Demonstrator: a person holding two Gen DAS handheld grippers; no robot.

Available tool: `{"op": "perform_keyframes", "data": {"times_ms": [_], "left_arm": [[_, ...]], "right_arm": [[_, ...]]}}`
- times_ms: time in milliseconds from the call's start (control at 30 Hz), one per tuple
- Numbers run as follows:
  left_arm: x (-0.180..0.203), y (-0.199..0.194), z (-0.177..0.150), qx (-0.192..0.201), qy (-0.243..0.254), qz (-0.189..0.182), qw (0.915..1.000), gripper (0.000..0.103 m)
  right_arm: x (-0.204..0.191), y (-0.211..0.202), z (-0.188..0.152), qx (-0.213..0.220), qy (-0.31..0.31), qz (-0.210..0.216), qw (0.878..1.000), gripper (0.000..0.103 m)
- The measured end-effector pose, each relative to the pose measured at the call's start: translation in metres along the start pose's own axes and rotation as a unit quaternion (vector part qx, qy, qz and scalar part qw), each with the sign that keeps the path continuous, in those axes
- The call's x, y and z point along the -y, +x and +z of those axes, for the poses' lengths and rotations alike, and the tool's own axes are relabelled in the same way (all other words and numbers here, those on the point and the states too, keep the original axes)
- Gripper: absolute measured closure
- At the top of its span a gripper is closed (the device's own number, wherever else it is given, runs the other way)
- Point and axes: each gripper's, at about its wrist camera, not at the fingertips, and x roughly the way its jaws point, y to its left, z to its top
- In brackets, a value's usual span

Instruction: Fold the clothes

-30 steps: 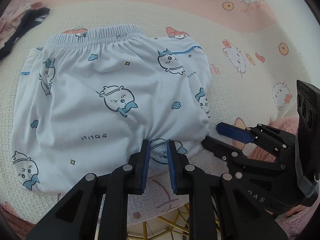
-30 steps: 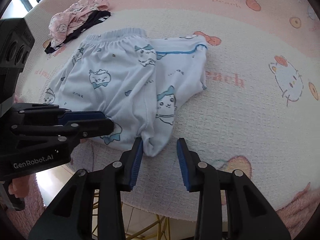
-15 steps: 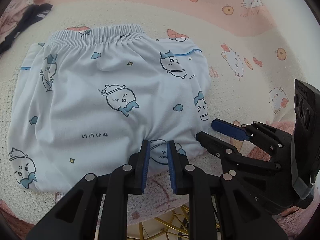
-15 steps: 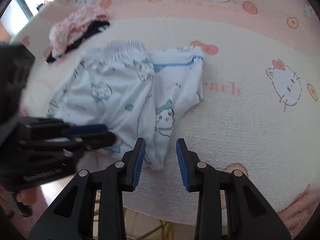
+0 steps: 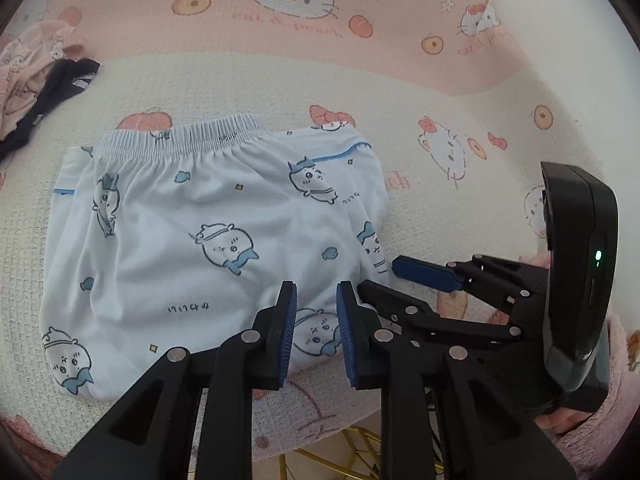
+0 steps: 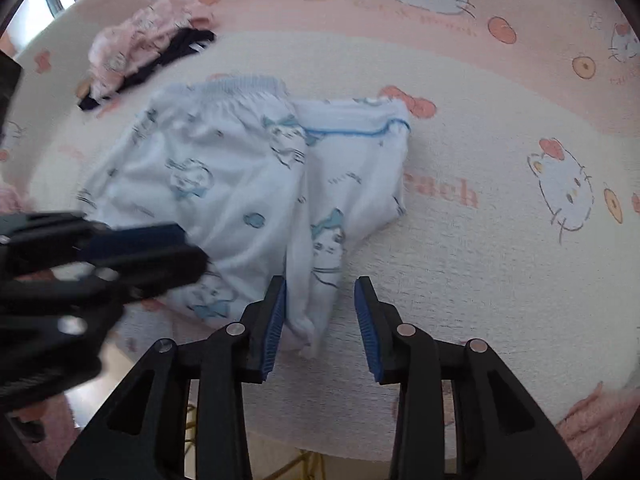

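Folded white shorts [image 5: 208, 248] lie flat on the bench [image 5: 460, 92], waistband toward its far edge. The left gripper [image 5: 316, 300] is opening, its 2 fingers [image 5: 286, 320] astride the near hem. The right gripper [image 5: 396, 280] is just beside the hem's right corner.

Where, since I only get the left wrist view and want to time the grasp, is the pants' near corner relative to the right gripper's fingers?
Observer: Between them. In the right wrist view the right gripper straddles a bunched corner of the pale blue printed pants. Its jaws stand open and are not pinching.
Operator: Is the cloth centred in the gap?
Observer: No. The bunch lies up against the pad on the picture's left, and only bare bedspread lies in front of the other pad.
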Motion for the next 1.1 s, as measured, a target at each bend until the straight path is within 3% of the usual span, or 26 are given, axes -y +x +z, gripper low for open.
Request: {"op": "perform_keyframes", "data": {"times_ms": [67, 167, 233, 300, 400, 500, 567, 667, 767, 833, 900, 933, 1033, 1100], "left_arm": [[0.004, 0.004, 0.011, 0.000, 0.011, -0.006, 0.9999, 0.081], [0.011, 0.021, 0.026, -0.020, 0.038, 0.024, 0.9988, 0.081], [0.007, 0.036, 0.029, -0.045, 0.043, 0.054, 0.9966, 0.081], [-0.001, 0.039, 0.030, -0.050, 0.036, 0.059, 0.9964, 0.081], [-0.010, 0.031, 0.026, -0.047, 0.032, 0.069, 0.9960, 0.081], [-0.011, 0.016, 0.027, -0.031, 0.029, 0.050, 0.9979, 0.081], [-0.008, 0.011, 0.029, -0.027, 0.032, 0.041, 0.9983, 0.081], [-0.012, 0.016, 0.033, -0.027, 0.027, 0.037, 0.9986, 0.080], [-0.028, 0.030, 0.032, -0.047, 0.007, 0.049, 0.9976, 0.080], [-0.037, 0.028, 0.031, -0.050, -0.001, 0.055, 0.9972, 0.080], [-0.040, 0.021, 0.033, -0.044, -0.003, 0.073, 0.9964, 0.080], [-0.039, 0.018, 0.033, -0.038, -0.002, 0.075, 0.9964, 0.080], [-0.032, 0.019, 0.034, -0.034, -0.005, 0.039, 0.9986, 0.076], [-0.026, 0.028, 0.032, -0.047, 0.010, 0.052, 0.9975, 0.069]], "right_arm": [[0.015, -0.011, 0.005, 0.010, 0.044, 0.030, 0.999, 0.067], [0.020, -0.026, 0.014, 0.046, 0.044, 0.050, 0.997, 0.065], [0.019, -0.016, 0.018, 0.030, 0.029, 0.039, 0.998, 0.067], [0.016, -0.001, 0.016, 0.000, 0.013, 0.030, 0.999, 0.068], [0.014, 0.003, 0.018, 0.003, -0.021, -0.007, 1.000, 0.067], [0.032, -0.003, 0.020, 0.012, 0.016, -0.040, 0.999, 0.067], [0.035, -0.012, 0.024, 0.032, 0.033, -0.013, 0.999, 0.066], [0.005, -0.021, 0.037, 0.059, -0.026, 0.042, 0.997, 0.067], [-0.014, 0.013, 0.046, 0.015, -0.081, 0.000, 0.997, 0.069], [0.006, 0.015, 0.047, 0.011, -0.055, 0.027, 0.998, 0.070], [0.017, 0.008, 0.049, 0.019, -0.040, -0.003, 0.999, 0.077], [0.023, 0.004, 0.050, 0.025, -0.032, -0.027, 0.999, 0.073], [0.037, 0.001, 0.055, 0.032, 0.019, 0.013, 0.999, 0.071], [0.020, 0.001, 0.058, 0.035, -0.003, 0.038, 0.999, 0.069]]}}
